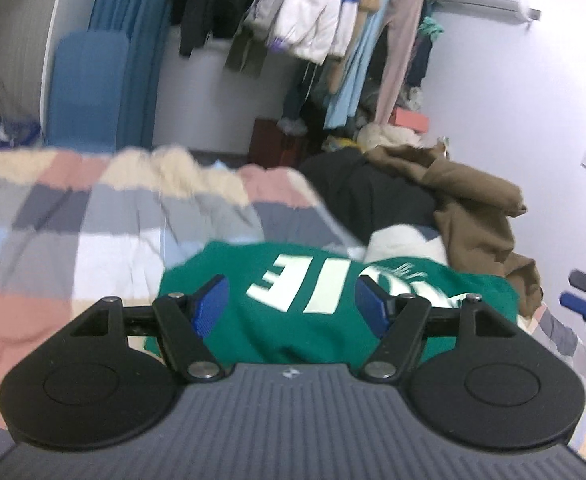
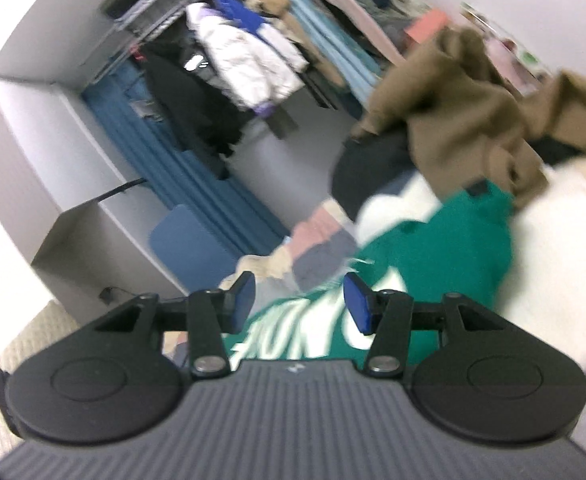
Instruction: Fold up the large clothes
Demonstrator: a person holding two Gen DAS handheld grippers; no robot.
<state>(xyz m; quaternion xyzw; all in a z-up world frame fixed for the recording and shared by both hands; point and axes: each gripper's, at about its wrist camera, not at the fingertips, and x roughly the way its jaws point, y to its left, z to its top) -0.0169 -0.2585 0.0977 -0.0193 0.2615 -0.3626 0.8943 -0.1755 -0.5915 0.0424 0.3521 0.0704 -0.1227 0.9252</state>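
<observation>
A green sweatshirt (image 1: pixel 293 312) with white lettering lies on the checked bedspread (image 1: pixel 73 216). It also shows in the right wrist view (image 2: pixel 445 256), partly on a white garment (image 2: pixel 553 248). My left gripper (image 1: pixel 291 304) is open above the sweatshirt and holds nothing. My right gripper (image 2: pixel 299 300) is open above the sweatshirt's lettered part and holds nothing. The right gripper's blue fingertips also show at the right edge of the left wrist view (image 1: pixel 579 304). Both views are blurred.
A pile of brown (image 1: pixel 473 204), black (image 1: pixel 373 196) and white clothes lies on the bed behind the sweatshirt. Hanging clothes (image 1: pixel 305 20) fill a rack at the back. A blue curtain (image 1: pixel 133 60) and a blue chair back (image 1: pixel 89 84) stand beyond the bed.
</observation>
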